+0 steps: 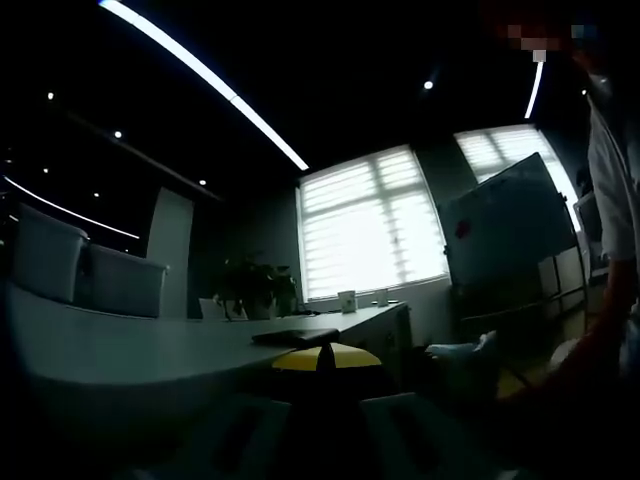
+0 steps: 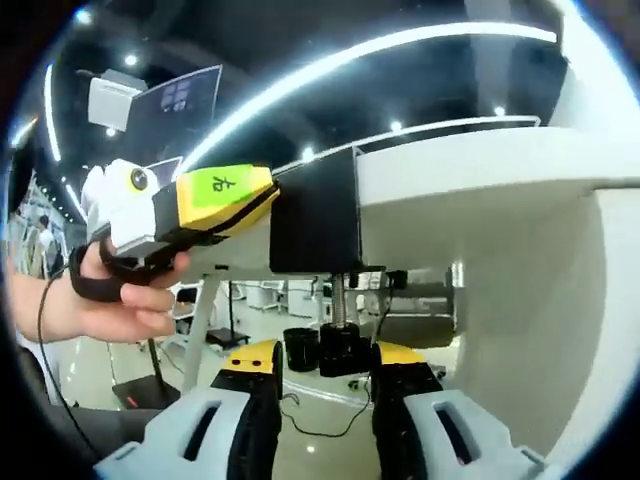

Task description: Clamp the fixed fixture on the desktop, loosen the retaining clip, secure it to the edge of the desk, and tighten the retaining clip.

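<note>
Left gripper view: white desk [image 1: 120, 350] sweeps from 9 o'clock, blinds glowing at 1 o'clock; the left gripper [image 1: 325, 365] clenches the dark fixture [image 1: 318, 383] at 6.

Right gripper view: fixture [image 2: 315, 225] hugs the desk edge [image 2: 470, 170]; right gripper [image 2: 327, 385] grasps its retaining clip [image 2: 343, 350] at 6.

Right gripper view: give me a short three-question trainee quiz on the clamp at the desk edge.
1. True or false: the black clamp sits on the edge of the white desk.
2. The screw knob is: A above the desk, B under the clamp, between the right tongs, C on the floor.
3. Fill in: the left gripper meeting the clamp has a ____ tip.
Key: 1 true; 2 B; 3 yellow.
</note>
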A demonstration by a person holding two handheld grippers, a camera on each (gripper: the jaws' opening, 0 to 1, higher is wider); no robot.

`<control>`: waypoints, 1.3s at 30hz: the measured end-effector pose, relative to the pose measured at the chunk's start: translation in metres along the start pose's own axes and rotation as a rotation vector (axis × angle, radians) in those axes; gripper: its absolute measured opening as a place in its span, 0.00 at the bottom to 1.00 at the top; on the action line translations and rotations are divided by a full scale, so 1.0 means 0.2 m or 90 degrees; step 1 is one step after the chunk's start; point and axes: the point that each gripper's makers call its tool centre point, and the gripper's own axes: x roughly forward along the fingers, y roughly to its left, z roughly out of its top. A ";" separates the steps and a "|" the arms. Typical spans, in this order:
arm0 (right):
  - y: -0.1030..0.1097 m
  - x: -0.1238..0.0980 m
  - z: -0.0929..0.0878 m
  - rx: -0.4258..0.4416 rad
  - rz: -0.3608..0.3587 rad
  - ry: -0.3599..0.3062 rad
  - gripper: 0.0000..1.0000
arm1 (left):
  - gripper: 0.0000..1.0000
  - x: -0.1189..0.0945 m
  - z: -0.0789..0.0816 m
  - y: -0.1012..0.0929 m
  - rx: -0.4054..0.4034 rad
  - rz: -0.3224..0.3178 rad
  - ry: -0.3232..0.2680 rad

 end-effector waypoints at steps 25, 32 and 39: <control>-0.04 -0.04 0.10 -0.119 -0.276 -0.001 0.28 | 0.01 0.00 0.00 0.00 -0.009 -0.001 -0.002; -0.06 -0.04 0.08 -0.124 -0.250 0.001 0.25 | 0.01 0.01 0.00 0.00 -0.008 -0.003 -0.003; -0.04 -0.01 0.07 -0.106 -0.124 -0.003 0.25 | 0.01 0.01 0.00 -0.01 -0.006 -0.003 -0.002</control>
